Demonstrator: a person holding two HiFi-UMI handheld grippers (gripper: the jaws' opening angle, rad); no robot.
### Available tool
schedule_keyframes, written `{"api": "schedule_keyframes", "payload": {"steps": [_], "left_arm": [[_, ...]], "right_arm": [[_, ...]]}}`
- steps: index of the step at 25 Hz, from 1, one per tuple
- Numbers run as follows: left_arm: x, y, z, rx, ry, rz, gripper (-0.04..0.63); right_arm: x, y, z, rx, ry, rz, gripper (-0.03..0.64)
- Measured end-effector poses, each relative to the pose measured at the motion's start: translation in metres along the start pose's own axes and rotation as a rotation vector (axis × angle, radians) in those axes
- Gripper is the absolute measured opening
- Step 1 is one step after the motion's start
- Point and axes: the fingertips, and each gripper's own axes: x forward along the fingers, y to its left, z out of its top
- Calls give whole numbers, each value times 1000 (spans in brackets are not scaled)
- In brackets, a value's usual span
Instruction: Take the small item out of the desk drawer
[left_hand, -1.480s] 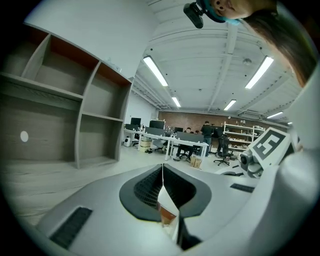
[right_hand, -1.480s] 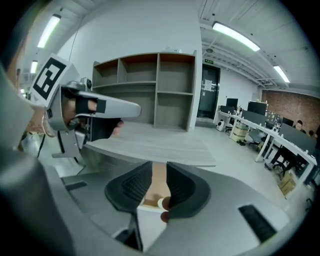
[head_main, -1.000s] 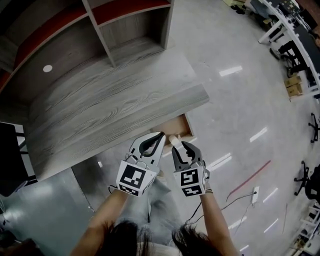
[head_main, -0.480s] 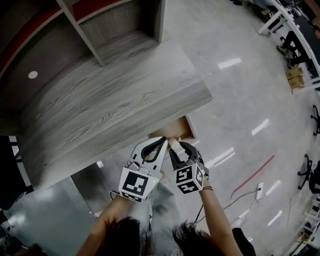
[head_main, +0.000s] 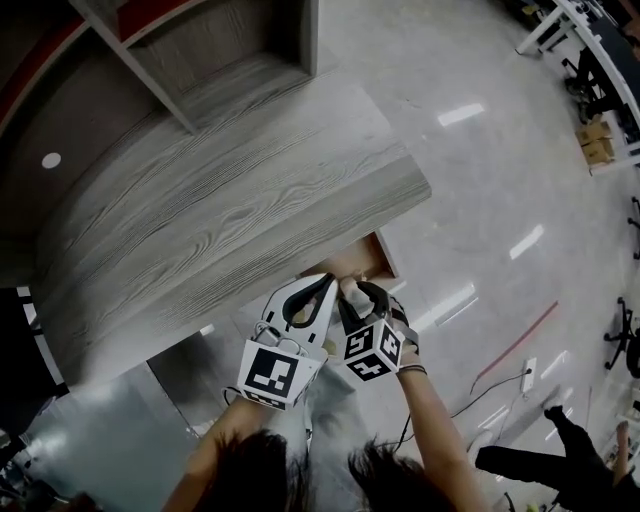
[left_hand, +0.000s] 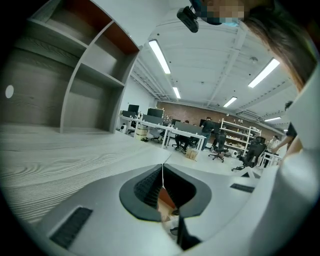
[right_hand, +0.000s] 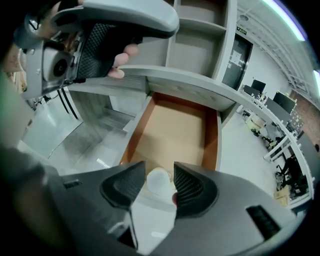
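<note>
A grey wood desk (head_main: 220, 210) has its brown drawer (head_main: 362, 258) pulled out at the front right. A small white rounded item (right_hand: 158, 179) lies at the drawer's near end, pale in the head view (head_main: 350, 290). My right gripper (right_hand: 160, 186) points steeply down at it. Its jaws have just been opening and stand open, one on each side of the item; the pads do not seem to press it. My left gripper (head_main: 326, 280) hovers just left of the right gripper (head_main: 362, 292), by the desk edge. Its jaws are shut with nothing between them (left_hand: 162, 167).
A shelf unit (head_main: 230, 50) stands at the back of the desk. Glossy floor (head_main: 480, 200) lies to the right, with a cable and power strip (head_main: 528, 372). Office desks and chairs (head_main: 600, 90) stand far right. Someone stands at lower right (head_main: 560, 450).
Both grippers have sunk toward the drawer front, the right one more. The right gripper's jaws have spread wider around the white item. The left jaws stay shut.
</note>
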Motion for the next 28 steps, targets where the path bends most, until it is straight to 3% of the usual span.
{"api": "schedule_keyframes", "payload": {"steps": [16,28], "left_arm": [[15,6,-13,-18,19,-13,17],[15,13,-10,-11,25,28,17]], "right_arm": [[32,-1,-19,-36,144,19,178],[27,-3,-19,-59,144,31,167]]}}
